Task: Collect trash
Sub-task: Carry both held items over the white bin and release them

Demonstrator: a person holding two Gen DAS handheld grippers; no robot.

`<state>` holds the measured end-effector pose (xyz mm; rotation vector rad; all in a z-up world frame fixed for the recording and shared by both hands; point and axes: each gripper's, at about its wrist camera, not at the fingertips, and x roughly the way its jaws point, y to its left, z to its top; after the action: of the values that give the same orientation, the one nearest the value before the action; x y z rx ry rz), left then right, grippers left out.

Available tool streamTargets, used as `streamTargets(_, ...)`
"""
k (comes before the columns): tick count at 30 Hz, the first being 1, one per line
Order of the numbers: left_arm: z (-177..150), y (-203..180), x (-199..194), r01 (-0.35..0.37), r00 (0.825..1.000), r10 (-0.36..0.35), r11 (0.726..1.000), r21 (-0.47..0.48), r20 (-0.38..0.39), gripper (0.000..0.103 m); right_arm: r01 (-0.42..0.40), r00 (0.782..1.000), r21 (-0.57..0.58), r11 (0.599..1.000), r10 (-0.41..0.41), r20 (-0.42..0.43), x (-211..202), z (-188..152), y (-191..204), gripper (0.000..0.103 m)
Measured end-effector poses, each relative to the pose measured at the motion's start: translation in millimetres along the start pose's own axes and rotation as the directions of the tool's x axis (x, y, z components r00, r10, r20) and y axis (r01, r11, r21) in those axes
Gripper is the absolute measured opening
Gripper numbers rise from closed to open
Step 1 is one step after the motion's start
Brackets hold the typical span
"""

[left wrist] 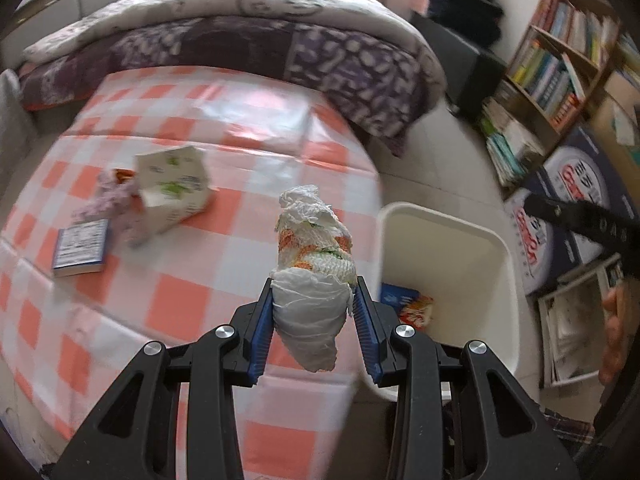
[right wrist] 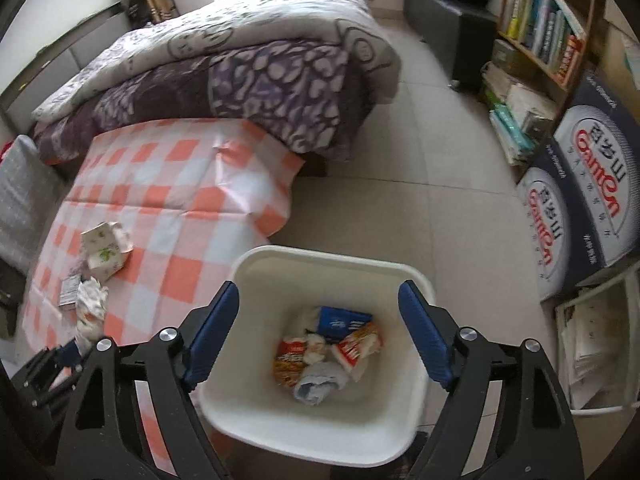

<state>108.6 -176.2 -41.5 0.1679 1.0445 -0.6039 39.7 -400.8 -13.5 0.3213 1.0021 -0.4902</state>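
The left tool [left wrist: 314,296] pinches a crumpled wad of paper towel [left wrist: 314,256] between its blue pads; the wad is mostly white and wrinkled, with a band of orange and green print across its middle, a twisted top that stands above the fingers and a plain white tail that hangs below them. It is held over the near edge of the surface [left wrist: 192,308], which is covered with an orange-and-white checked cloth, just beside the white trash bin [left wrist: 460,240] that stands on the tiled floor [right wrist: 400,160]. The right tool [right wrist: 319,304] is spread wide with nothing between its pads, and it hangs directly above the open bin. Inside the bin lie a blue packet [right wrist: 340,322], red-and-white wrappers [right wrist: 356,348], an orange snack wrapper [right wrist: 286,366] and a greyish-white crumpled wad [right wrist: 318,386]. On the checked cloth remain a torn cream carton with green print [left wrist: 172,188], a crumpled lilac piece [left wrist: 110,200] touching its left side, and a small blue-edged box [left wrist: 82,246] lying flat near both. Behind the surface a bed carries a folded purple-and-white quilt [left wrist: 240,40]. To the right a wooden bookshelf [left wrist: 560,52] holds books, and dark blue cartons with red lettering [right wrist: 592,192] stand on the floor below it.
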Motion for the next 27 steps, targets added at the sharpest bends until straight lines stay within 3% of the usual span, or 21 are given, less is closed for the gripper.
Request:
streamTargets(8,-6,-45,26,0.141,0.988,-0.137,0.988,0.058,-0.065,0.039,0.028,1.000,0.078,0.997,-0.029,0.011,1,10,-28,0.087)
streamTargets(9,-7,-49,28,0.157,0.986,-0.152,0.985,0.066,-0.068,0.044,0.023,1.000,0.098,0.995,-0.024,0.010,2,12,-32,0.088)
streamTargets(10,-8,-54,29,0.178,0.982,-0.172,0.981,0.076,-0.076,0.057,0.019,1.000,0.108,0.994,-0.020,0.009,3,13,-33,0.088)
streamTargets(11,-9,-55,30,0.180,0.982,-0.173,0.980,0.086,-0.076,0.062,0.015,1.000,0.119,0.993,-0.016,0.007,3,14,-35,0.089)
streamTargets(17,2,-34,27,0.020,0.999,-0.011,0.980,0.198,-0.045,0.080,-0.055,0.998,0.157,0.986,0.058,-0.019,10,16,-27,0.090)
streamTargets(19,11,-12,31,-0.097,0.993,0.111,0.968,0.231,-0.046,0.086,-0.074,0.997,0.150,0.986,0.078,-0.021,10,18,-19,0.090)
streamTargets(20,18,3,35,-0.173,0.980,0.190,0.957,0.234,-0.051,0.086,-0.083,0.996,0.145,0.986,0.087,-0.020,10,18,-14,0.090)
streamTargets(22,31,35,40,-0.259,0.959,0.273,0.951,0.169,-0.071,0.086,-0.107,0.994,0.137,0.985,0.110,-0.014,8,21,-3,0.091)
streamTargets(25,49,87,52,-0.306,0.946,0.300,0.951,-0.034,-0.119,0.087,-0.142,0.990,0.127,0.982,0.144,-0.006,6,26,15,0.093)
streamTargets(27,56,107,60,-0.348,0.934,0.334,0.931,-0.108,-0.128,0.088,-0.158,0.987,0.110,0.981,0.159,-0.004,6,27,28,0.093)
